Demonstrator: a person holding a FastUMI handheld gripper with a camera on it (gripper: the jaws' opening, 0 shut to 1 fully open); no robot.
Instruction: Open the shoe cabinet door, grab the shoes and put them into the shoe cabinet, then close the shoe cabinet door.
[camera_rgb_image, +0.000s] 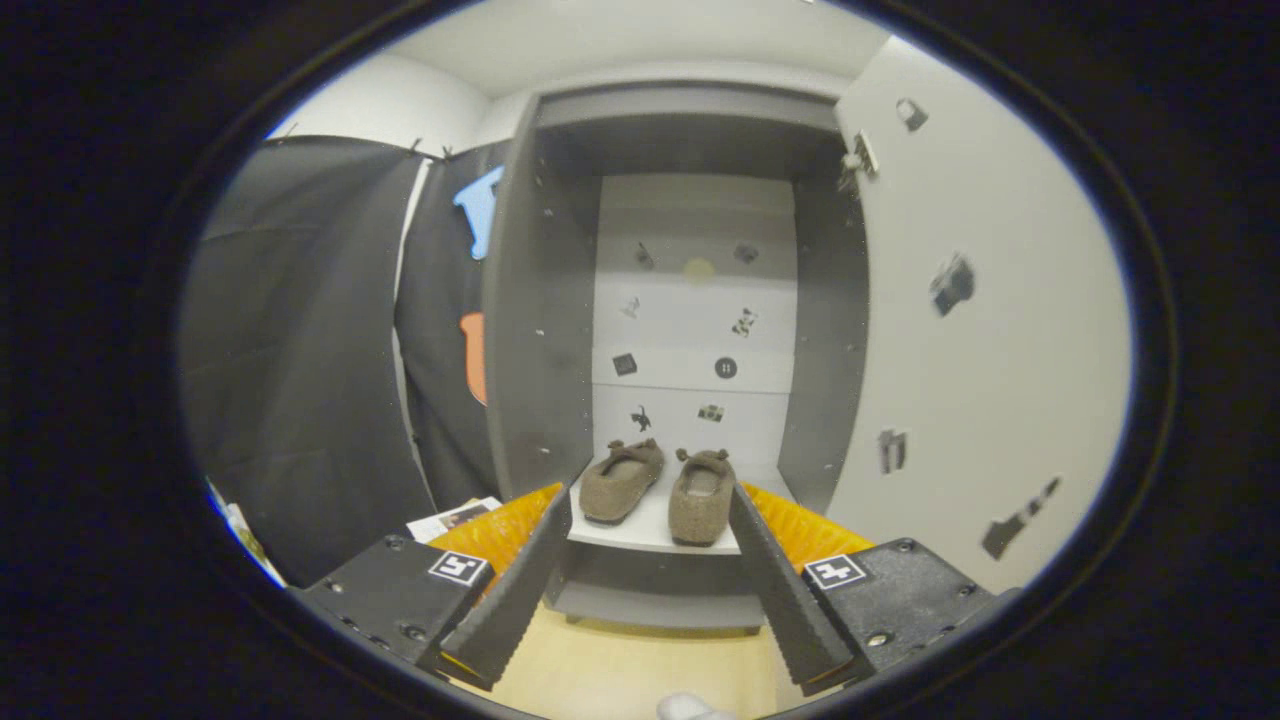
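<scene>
The tongs (650, 520) stand spread wide with nothing between their fingers, and beyond their tips the pair of brown shoes (657, 482) sits side by side on the bottom shelf (650, 535) of the shoe cabinet (690, 300), toes pointing out toward the tongs. With both shoes already inside, the step in hand looks to be closing up. The cabinet door (960, 330) is swung fully open and stands off to the right of the right finger, its inner face turned this way and dotted with small stickers, with a hinge visible near its top corner. To do this well, I would move the tongs out and around to the door's free edge or its outer face, not reach for the hinge side, and push with the flat of one finger so the panel swings in a smooth arc. Keeping the fingers apart is fine for a push; no grip is needed unless a handle is used, and none can be made out here. The shoe toes sit close to the shelf's front lip, so the door should be eased home gently in case they foul it. Pale floor (620, 670) lies just under the tongs.
</scene>
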